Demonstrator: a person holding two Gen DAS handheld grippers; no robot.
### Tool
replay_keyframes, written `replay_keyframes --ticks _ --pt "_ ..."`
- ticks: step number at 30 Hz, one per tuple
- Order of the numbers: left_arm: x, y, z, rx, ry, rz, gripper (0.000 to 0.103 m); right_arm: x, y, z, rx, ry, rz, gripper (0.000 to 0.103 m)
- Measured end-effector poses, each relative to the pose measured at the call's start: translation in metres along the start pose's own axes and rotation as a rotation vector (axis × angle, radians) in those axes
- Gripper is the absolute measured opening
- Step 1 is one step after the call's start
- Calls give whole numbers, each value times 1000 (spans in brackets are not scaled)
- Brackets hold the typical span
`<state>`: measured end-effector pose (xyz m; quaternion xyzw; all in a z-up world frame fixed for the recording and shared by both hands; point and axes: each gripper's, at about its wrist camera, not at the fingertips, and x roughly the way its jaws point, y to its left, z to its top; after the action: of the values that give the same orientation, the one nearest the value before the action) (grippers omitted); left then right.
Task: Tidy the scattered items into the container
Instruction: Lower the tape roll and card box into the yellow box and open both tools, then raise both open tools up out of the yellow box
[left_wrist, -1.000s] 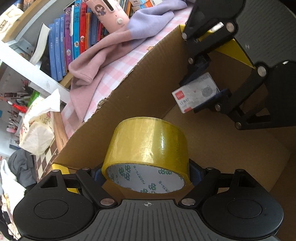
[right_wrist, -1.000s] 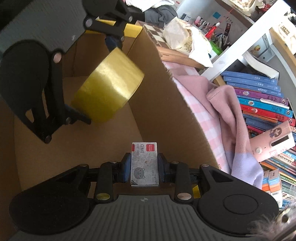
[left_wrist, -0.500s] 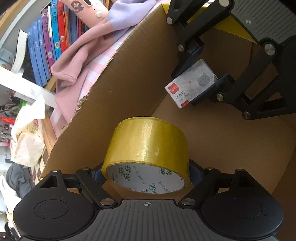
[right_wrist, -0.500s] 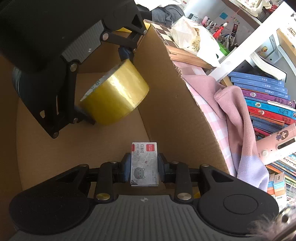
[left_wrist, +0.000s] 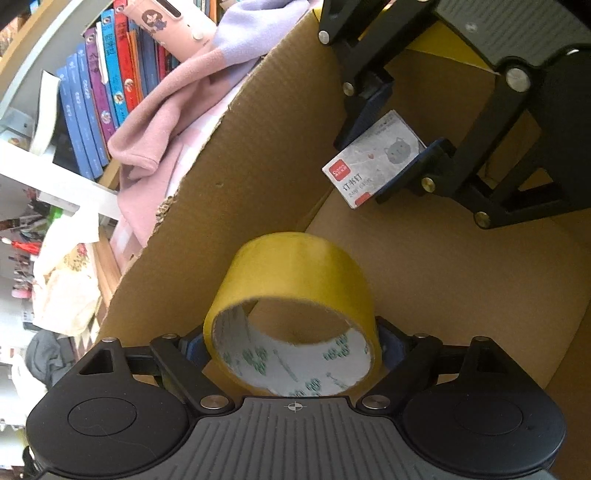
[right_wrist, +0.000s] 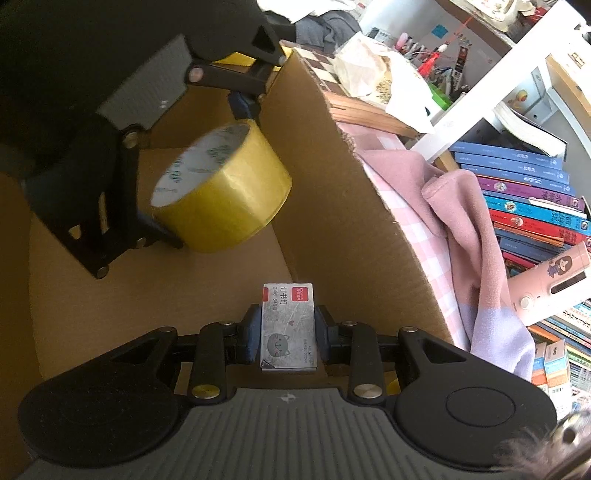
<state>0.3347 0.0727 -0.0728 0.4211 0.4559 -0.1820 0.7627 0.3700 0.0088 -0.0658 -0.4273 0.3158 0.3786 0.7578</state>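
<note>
My left gripper (left_wrist: 291, 347) is shut on a yellow tape roll (left_wrist: 295, 280) and holds it inside the cardboard box (left_wrist: 258, 155), above its floor. The roll now tilts, so its hollow core shows. In the right wrist view the roll (right_wrist: 225, 192) hangs at upper left in the left gripper (right_wrist: 207, 173). My right gripper (right_wrist: 288, 328) is shut on a small grey staple box (right_wrist: 288, 325) with a cat picture and red labels, also held inside the cardboard box (right_wrist: 354, 240). The left wrist view shows the staple box (left_wrist: 373, 158) between the right gripper's fingers (left_wrist: 436, 162).
A pink and lilac cloth (right_wrist: 465, 206) lies against the box's outer wall on a pink checked cover. A shelf of books (right_wrist: 532, 192) stands behind it, with a pink device (right_wrist: 546, 280). A chessboard (right_wrist: 321, 70) and plastic bag (right_wrist: 376, 70) lie past the box's far end.
The left gripper has lowered further into the box and the tape roll has tipped in its fingers, showing the core. The right gripper still holds the staple box.
</note>
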Motion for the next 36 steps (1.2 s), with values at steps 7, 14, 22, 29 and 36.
replay_keyframes --ticks 7,14,22,29,36 --pt "-30 -4 2 -17 -93 87 94 -13 -5 0 41 -38 -40 41" --pt "-86 -27 -21 -86 -187 143 94 -42 -9 0 81 -93 -76 41" --pt "-116 2 -26 -220 -305 192 94 -82 3 5 116 -162 -97 41" --pt "-156 -10 -40 -267 -381 213 94 -118 20 10 119 -223 -115 41" --pt "-188 -29 -58 -316 -424 228 94 -151 37 2 262 -253 -113 40"
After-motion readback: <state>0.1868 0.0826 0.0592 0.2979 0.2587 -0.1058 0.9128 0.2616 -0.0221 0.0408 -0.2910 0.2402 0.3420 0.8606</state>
